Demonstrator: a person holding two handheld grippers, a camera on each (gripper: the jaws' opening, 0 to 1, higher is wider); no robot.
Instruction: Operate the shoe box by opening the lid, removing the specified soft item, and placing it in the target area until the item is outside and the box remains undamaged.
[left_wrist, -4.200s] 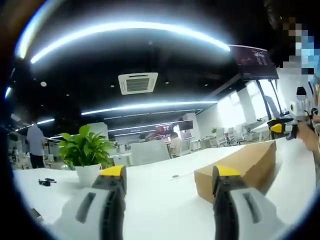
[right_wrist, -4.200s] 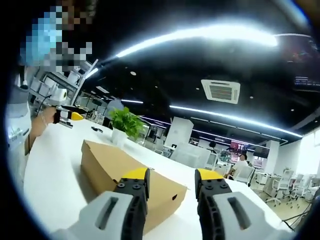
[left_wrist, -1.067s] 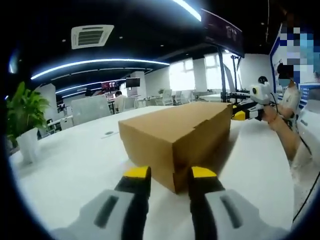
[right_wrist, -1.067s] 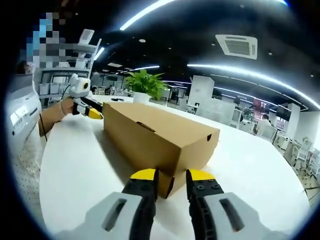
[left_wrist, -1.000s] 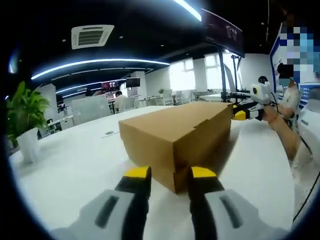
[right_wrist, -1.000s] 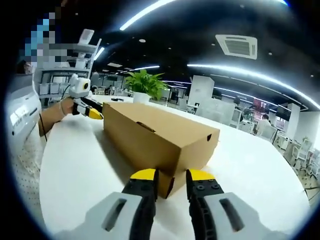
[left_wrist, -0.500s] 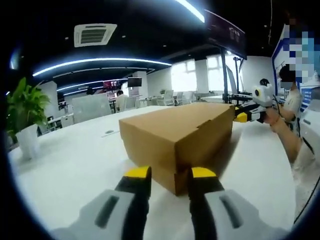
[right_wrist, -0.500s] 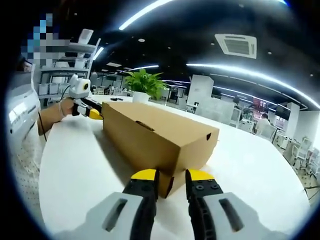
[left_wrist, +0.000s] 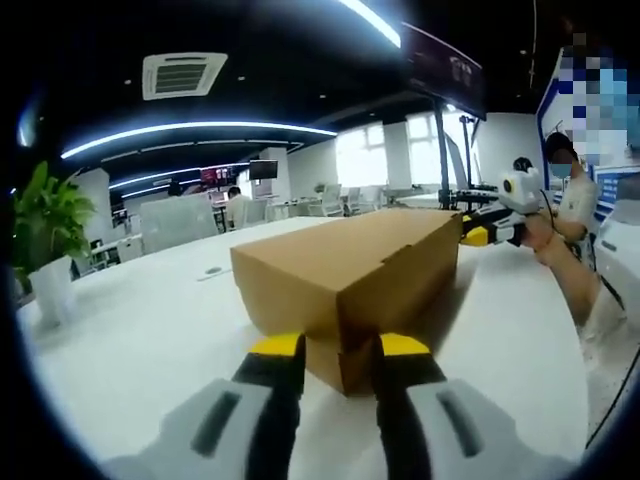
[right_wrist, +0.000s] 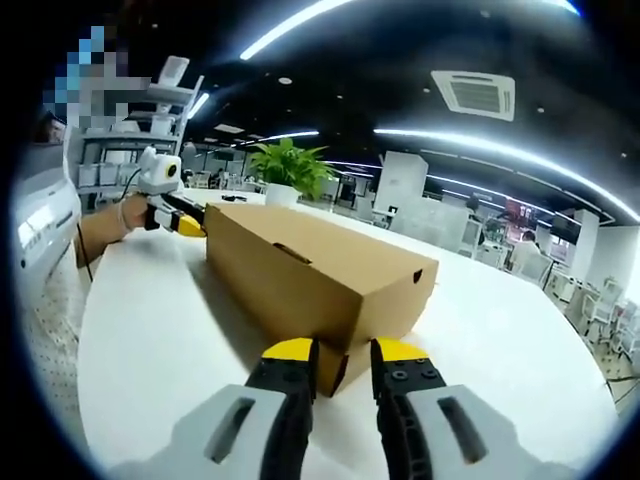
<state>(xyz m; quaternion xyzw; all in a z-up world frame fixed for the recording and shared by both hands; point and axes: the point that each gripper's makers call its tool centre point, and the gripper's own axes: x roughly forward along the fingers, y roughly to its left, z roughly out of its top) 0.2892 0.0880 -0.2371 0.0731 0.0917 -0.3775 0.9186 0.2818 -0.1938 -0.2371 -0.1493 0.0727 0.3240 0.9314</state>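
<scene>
- In the left gripper view, the left gripper (left_wrist: 338, 350) sits at the bottom centre, its yellow-tipped jaws narrowed onto the near corner of the shoe box (left_wrist: 345, 275); whether they truly pinch the cardboard I cannot tell.
- Compared with half a second ago, the lid (left_wrist: 350, 248) at that corner stands a little higher, and a step now shows between its edge and the box wall beneath. I judge the lid is starting to lift.
- In the right gripper view, the right gripper (right_wrist: 335, 355) at the bottom centre has its jaws narrow at the opposite end corner of the box (right_wrist: 310, 275); this view reads almost unchanged from a second ago, and firm contact there is likewise unclear.
- The box rests in mid-frame on the white table (left_wrist: 130, 340), shut enough that the soft item inside is hidden.
- Each gripper appears at the far end of the box in the other's view, held by the person's hand (right_wrist: 110, 220).
- Farther back, a potted plant (right_wrist: 288, 172) stands on the table in the upper middle of the right gripper view.
</scene>
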